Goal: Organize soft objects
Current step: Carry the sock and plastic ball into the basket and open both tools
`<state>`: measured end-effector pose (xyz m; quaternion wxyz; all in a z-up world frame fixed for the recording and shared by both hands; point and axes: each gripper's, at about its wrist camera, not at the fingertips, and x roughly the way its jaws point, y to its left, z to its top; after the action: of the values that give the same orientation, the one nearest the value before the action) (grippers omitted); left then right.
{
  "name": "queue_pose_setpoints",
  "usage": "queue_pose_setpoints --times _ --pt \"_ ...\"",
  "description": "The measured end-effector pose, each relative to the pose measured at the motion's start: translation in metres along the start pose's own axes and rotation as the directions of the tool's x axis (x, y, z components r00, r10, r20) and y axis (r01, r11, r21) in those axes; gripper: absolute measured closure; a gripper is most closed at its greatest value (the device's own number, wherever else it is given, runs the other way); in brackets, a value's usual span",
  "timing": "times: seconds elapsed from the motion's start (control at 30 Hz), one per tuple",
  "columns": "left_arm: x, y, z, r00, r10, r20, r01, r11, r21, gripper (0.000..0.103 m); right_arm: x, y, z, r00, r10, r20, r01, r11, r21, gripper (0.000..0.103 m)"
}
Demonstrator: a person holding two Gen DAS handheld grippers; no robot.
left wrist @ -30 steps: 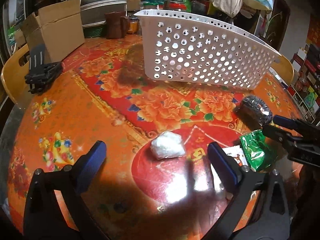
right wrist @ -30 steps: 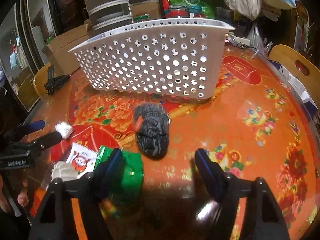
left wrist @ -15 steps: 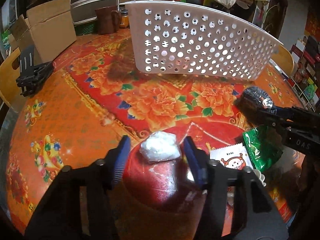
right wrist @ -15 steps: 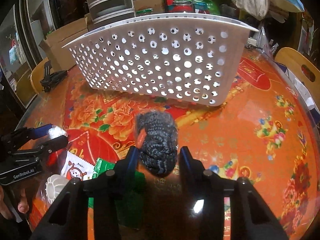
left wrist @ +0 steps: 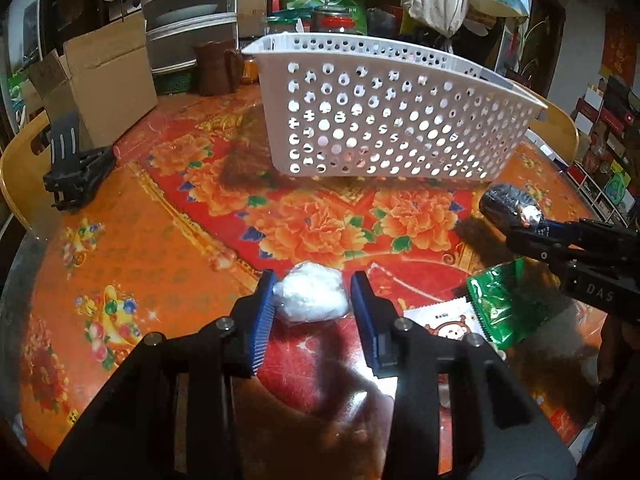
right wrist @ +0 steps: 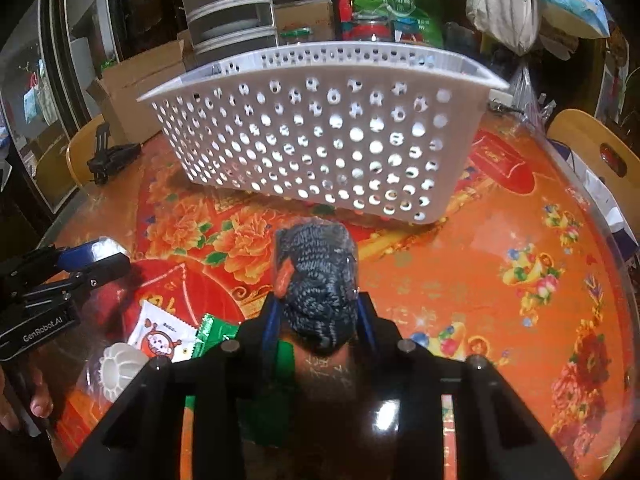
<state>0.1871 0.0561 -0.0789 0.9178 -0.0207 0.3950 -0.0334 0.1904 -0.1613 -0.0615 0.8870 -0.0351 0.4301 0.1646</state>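
Floral-clothed table (left wrist: 168, 248) — white basket (left wrist: 384, 120), cardboard box (left wrist: 108, 80), snack packets (left wrist: 496, 304), brown jug (left wrist: 214, 66).

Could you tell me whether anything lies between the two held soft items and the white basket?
Nothing visible does. The left gripper grips the white bundle and the right gripper the dark knitted roll; only bare tablecloth separates them from the basket.

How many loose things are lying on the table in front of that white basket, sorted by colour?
White: 3, the white wad, the cartoon packet and the ridged white piece
Green: 1, the green packet
Dark grey: 1, the knitted bundle
Total: 5
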Motion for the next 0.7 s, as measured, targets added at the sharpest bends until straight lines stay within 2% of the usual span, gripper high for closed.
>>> queue_pose_setpoints --times 0.43,0.7 --pt "-0.02 -0.006 0.002 0.999 -0.006 0.032 0.006 1.0 0.009 0.068 -0.025 -0.006 -0.006 0.999 -0.004 0.04 0.003 1.0 0.013 0.067" --pt "-0.037 -0.011 0.009 0.998 -0.006 0.064 0.005 1.0 0.016 0.068 -0.054 -0.008 -0.003 0.995 0.006 0.103 -0.008 1.0 0.018 0.067"
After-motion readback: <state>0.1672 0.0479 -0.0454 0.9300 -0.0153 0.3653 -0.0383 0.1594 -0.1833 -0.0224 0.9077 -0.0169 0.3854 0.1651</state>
